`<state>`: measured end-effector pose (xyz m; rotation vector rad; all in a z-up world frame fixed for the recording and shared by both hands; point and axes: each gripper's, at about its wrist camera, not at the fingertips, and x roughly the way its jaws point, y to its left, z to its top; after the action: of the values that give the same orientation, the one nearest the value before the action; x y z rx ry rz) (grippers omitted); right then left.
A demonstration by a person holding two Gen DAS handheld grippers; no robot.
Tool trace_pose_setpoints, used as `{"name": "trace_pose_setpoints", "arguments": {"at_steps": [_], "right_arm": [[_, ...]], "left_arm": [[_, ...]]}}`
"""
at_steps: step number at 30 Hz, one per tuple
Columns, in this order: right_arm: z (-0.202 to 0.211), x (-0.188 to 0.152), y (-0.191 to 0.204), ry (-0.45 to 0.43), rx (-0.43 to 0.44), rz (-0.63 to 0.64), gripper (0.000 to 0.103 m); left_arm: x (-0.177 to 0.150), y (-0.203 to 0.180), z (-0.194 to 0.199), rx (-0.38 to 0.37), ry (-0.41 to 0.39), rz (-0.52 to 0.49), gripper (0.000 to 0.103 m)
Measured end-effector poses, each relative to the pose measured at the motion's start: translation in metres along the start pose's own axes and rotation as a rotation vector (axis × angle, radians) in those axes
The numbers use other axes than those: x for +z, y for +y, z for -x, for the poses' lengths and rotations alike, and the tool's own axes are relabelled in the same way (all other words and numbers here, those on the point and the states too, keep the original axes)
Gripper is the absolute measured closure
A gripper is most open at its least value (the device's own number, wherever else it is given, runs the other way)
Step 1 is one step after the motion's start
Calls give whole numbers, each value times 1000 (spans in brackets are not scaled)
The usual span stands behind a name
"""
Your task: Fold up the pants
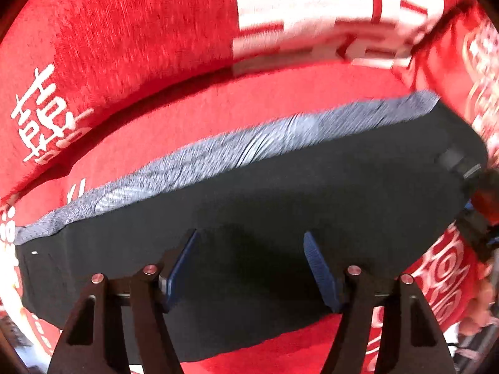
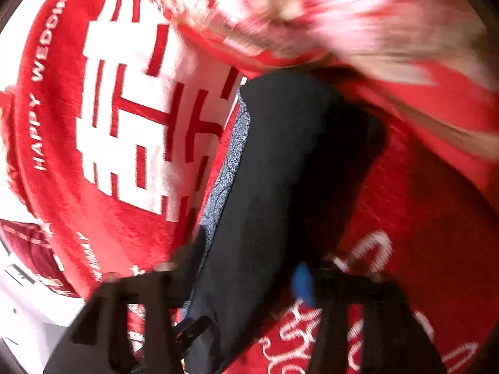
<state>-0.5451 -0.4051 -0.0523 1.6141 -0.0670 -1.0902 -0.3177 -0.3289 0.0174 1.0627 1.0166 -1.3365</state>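
Dark pants (image 1: 280,193) lie folded in a long strip on red bedding, with a grey inner band (image 1: 218,155) showing along the far edge. My left gripper (image 1: 251,243) hangs just above the near part of the strip. It is open, its blue pads (image 1: 321,268) apart with nothing between them. My right gripper (image 1: 458,162) sits at the strip's right end. In the blurred right wrist view the pants (image 2: 280,155) and their grey band (image 2: 230,162) run away from me. The right gripper (image 2: 246,268) straddles the near end, fingers apart with cloth between them.
A red blanket with white characters (image 1: 124,46) covers the bed. A red cushion with a large white character (image 2: 131,109) lies left of the pants. A white surface (image 2: 31,311) shows at lower left. More red patterned bedding (image 2: 389,31) is bunched beyond the pants, blurred.
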Motion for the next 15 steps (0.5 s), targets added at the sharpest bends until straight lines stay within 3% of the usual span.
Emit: {"name": "trace_pose_setpoints", "arguments": {"at_steps": [4, 8, 9, 11, 15], "right_arm": [[6, 1, 19, -3, -19, 71, 89], [14, 0, 40, 13, -26, 184, 89], [15, 0, 46, 17, -44, 216, 89], [13, -4, 59, 27, -82, 273, 90], [11, -16, 96, 25, -107, 411, 90]], "left_arm": [[10, -7, 13, -61, -63, 23, 32], [5, -25, -28, -144, 18, 54, 32], [-1, -32, -39, -135, 25, 37, 31], [-12, -46, -35, -79, -76, -48, 30], [-12, -31, -37, -167, -70, 17, 30]]}}
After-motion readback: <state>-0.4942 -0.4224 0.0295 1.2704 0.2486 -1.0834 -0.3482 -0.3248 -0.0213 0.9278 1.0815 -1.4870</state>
